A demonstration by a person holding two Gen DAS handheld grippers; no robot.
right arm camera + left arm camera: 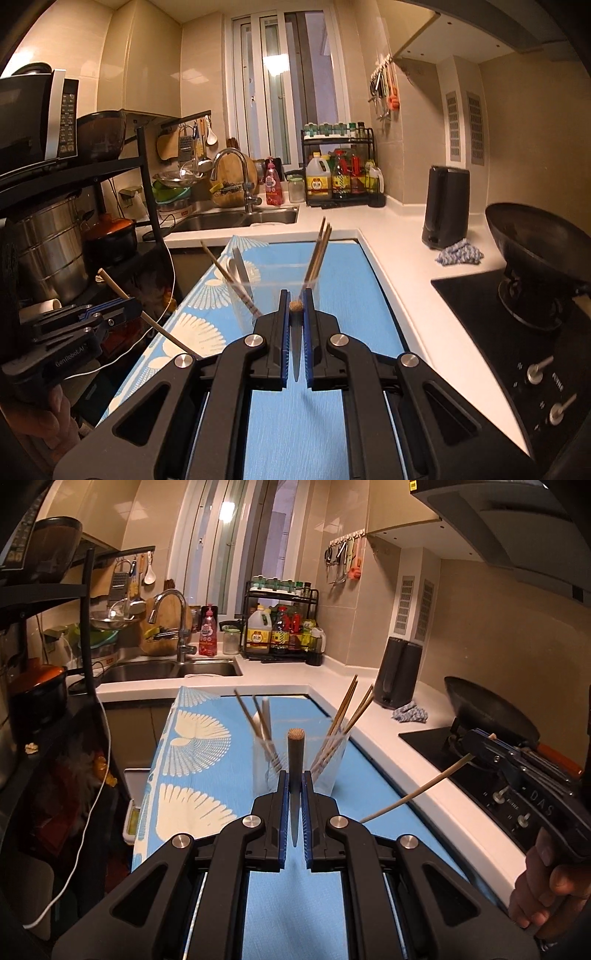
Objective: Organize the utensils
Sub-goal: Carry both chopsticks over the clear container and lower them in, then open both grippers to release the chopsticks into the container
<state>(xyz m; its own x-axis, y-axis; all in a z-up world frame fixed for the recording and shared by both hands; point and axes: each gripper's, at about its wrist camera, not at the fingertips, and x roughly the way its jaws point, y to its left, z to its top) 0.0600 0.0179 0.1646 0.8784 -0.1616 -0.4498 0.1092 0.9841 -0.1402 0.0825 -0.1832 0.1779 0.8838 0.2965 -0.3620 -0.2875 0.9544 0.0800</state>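
Observation:
Two clear cups stand side by side on a blue patterned cloth (207,746). The left cup (266,764) holds a few chopsticks and a white utensil. The right cup (332,764) holds several wooden chopsticks. My left gripper (295,779) is shut on a wooden chopstick (295,760), just in front of the cups. My right gripper (295,299) is shut on another wooden chopstick (294,306), also in front of the cups (273,291). Each gripper shows in the other's view with its chopstick: the right one (476,746), the left one (125,310).
White countertop (369,716) runs along the right, with a black stove (517,332), a wok (535,243), a black appliance (445,206) and a blue rag (460,253). A sink (170,668) with tap and a condiment rack (284,631) are behind. A black shelf (92,173) with pots stands left.

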